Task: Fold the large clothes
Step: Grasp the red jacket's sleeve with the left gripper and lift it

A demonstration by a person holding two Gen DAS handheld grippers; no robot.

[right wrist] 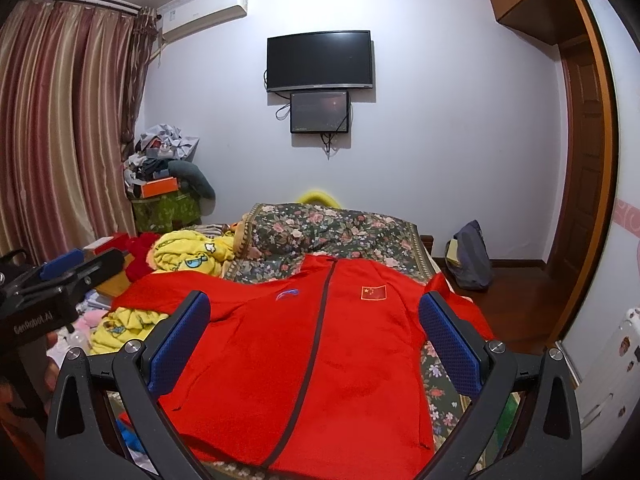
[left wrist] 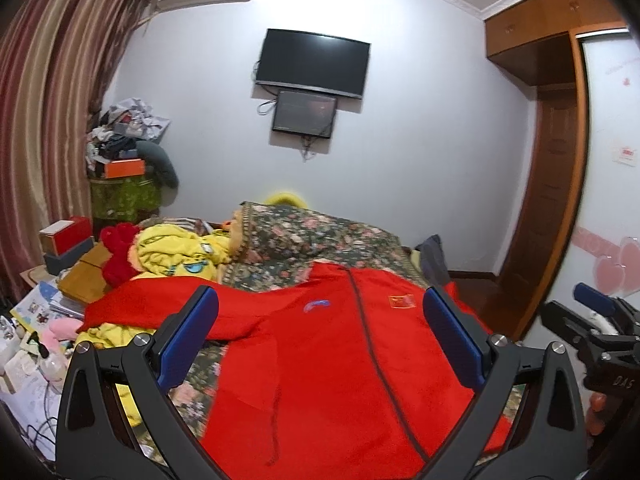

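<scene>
I held both the left gripper (left wrist: 320, 320) and right gripper (right wrist: 314, 322) released above the red jacket (right wrist: 320, 344), which lay flat just under them

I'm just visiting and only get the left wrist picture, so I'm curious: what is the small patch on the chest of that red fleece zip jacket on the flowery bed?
Observer: The right wrist view shows the red fleece zip jacket sharply: it is a red flag patch with yellow stars.
Operator: Where is the sleeve hidden behind the blue-padded finger?
Observer: That sleeve is spread sideways to the edge of the floral bedspread.
Operator: What does my gripper look like from outside?
Observer: The left gripper has "GenRobot.AI" in white letters on its black body.
</scene>
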